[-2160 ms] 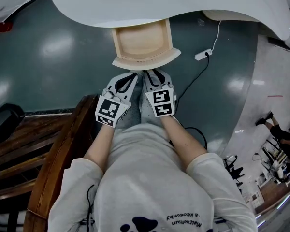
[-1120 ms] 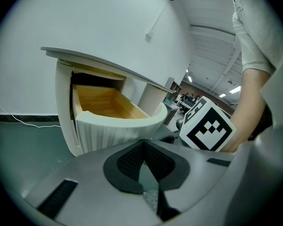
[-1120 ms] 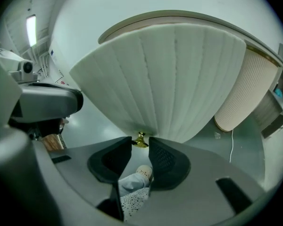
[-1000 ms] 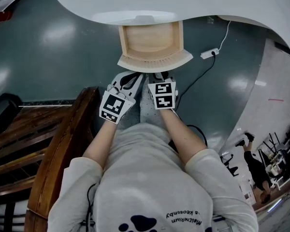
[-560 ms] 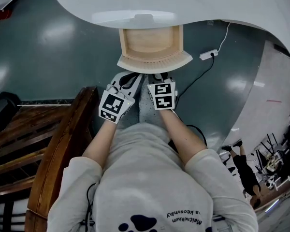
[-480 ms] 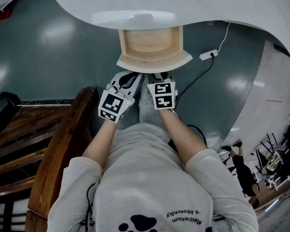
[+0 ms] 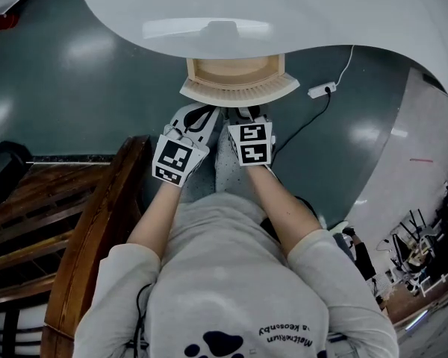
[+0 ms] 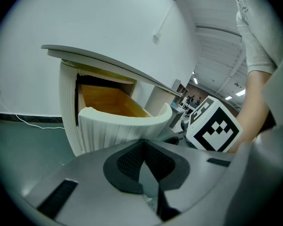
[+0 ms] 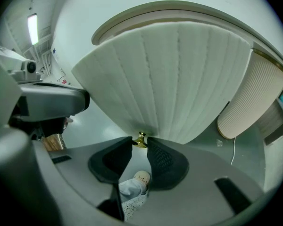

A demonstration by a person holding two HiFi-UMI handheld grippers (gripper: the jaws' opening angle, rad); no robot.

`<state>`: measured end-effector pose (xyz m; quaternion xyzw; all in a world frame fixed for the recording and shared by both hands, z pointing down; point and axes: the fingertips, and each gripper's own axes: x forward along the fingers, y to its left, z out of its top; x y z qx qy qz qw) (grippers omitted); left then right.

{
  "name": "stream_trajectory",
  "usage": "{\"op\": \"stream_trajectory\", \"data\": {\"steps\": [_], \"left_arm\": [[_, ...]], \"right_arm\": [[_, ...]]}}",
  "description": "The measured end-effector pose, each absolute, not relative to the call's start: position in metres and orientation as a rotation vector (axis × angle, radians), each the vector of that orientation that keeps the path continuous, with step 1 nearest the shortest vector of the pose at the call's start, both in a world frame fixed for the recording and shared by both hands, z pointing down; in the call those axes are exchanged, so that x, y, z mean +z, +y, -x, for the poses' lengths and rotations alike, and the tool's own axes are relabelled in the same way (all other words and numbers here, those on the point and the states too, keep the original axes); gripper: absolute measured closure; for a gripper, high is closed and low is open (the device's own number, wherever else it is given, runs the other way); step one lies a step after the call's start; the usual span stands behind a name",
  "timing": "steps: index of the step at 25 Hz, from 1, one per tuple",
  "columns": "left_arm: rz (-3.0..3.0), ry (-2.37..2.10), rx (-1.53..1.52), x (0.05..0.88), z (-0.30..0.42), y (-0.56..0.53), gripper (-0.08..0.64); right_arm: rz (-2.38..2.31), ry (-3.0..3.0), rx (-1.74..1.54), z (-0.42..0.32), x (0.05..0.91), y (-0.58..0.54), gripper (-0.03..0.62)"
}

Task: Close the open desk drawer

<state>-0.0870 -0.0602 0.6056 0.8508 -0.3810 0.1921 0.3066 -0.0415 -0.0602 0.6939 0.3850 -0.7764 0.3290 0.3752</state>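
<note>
You are in the closing push, by my reading. The drawer (image 7: 235, 71) sticks out only a short way from under the white counter (image 7: 299, 13). Its pale wooden inside shows as a narrow strip behind the ribbed white drawer front (image 7: 239, 90).

Your right gripper (image 7: 243, 114) is at the middle of that front, with its jaws clamped on the small brass knob (image 9: 140, 140). Your left gripper (image 7: 201, 115) sits just beside it, left of the knob and near the front, jaws together with nothing between them. I cannot tell whether it touches the front.

The next move, as I judge it, is to drive the knob straight in toward the counter. Stay level and square to the front so the drawer does not skew, and push until the front meets the counter's body. Then part the right jaws and draw back off the knob.
</note>
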Motion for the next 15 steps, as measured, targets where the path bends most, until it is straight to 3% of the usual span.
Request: {"op": "stream_trajectory", "data": {"steps": [15], "left_arm": [[-2.219,-1.093,0.455,0.604,0.098,-0.109,0.554]], "right_arm": [[-0.987,-2.038,0.796,0.053,0.691,-0.108,0.483]]}}
